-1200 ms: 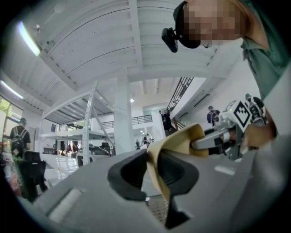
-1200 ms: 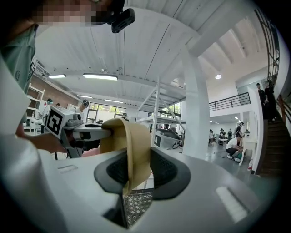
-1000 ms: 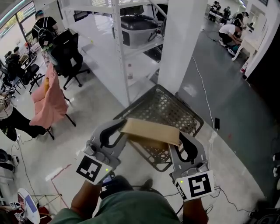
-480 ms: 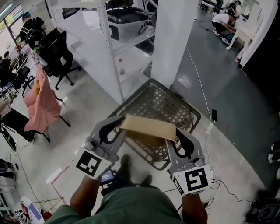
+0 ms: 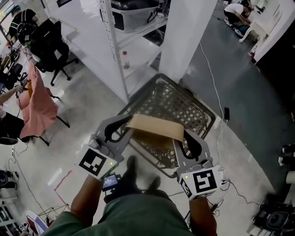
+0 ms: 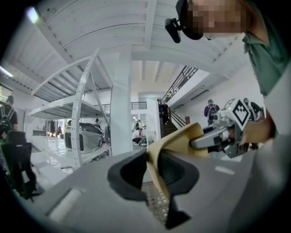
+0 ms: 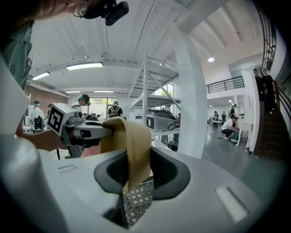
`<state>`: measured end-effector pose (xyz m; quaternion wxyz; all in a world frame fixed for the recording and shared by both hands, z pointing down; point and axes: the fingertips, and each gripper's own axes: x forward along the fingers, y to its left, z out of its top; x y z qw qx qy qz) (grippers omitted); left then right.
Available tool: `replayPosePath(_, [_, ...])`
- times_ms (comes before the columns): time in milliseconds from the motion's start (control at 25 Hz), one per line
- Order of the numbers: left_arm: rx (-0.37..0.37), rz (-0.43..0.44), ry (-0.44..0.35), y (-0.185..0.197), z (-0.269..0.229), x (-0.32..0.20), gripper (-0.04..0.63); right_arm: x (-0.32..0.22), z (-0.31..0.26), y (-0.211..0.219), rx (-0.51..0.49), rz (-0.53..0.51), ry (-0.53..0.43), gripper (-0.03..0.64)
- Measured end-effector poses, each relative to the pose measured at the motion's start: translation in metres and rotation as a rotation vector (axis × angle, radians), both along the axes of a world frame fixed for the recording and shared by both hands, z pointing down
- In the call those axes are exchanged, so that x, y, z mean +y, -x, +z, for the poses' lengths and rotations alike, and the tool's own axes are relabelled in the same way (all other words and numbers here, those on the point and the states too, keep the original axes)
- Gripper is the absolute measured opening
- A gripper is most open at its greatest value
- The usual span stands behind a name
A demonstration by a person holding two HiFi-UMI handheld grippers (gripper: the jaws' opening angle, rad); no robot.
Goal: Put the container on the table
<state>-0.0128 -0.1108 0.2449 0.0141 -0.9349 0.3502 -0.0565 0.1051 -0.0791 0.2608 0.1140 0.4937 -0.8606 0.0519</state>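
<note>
The container is a dark mesh basket (image 5: 180, 109) with a tan strap handle (image 5: 154, 127), and it hangs above the floor in the head view. My left gripper (image 5: 125, 130) is shut on the strap's left end, my right gripper (image 5: 183, 140) on its right end. In the left gripper view the strap (image 6: 169, 144) runs between the jaws of the left gripper (image 6: 154, 172) and across to the right gripper (image 6: 213, 137). In the right gripper view the strap (image 7: 135, 145) folds down through the right gripper (image 7: 135, 176), with mesh (image 7: 138, 201) below and the left gripper (image 7: 84, 132) beyond.
A white shelf rack (image 5: 108, 44) holding a grey bin (image 5: 136, 11) and a white pillar (image 5: 186, 32) stand just past the basket. A black office chair (image 5: 46, 41) and a pink cloth (image 5: 39, 103) are at the left. Cables (image 5: 214, 87) trail over the grey floor at the right.
Both grippers have carried the basket forward and lower towards the shelf rack and pillar. The grip on the strap is unchanged. The chairs at the left have slid up and out of frame.
</note>
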Motion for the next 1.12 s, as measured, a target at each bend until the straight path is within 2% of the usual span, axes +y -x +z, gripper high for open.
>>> replayPosePath(520, [-0.033, -0.021, 0.145, 0.028, 0.09, -0.075, 0.066, -0.076, 0.088, 0.027, -0.018, -0.003, 0.176, 0.103])
replayPosePath(1120, [-0.086, -0.045, 0.255, 0.07, 0.174, -0.103, 0.066, -0.108, 0.168, 0.068, -0.004, -0.046, 0.315, 0.103])
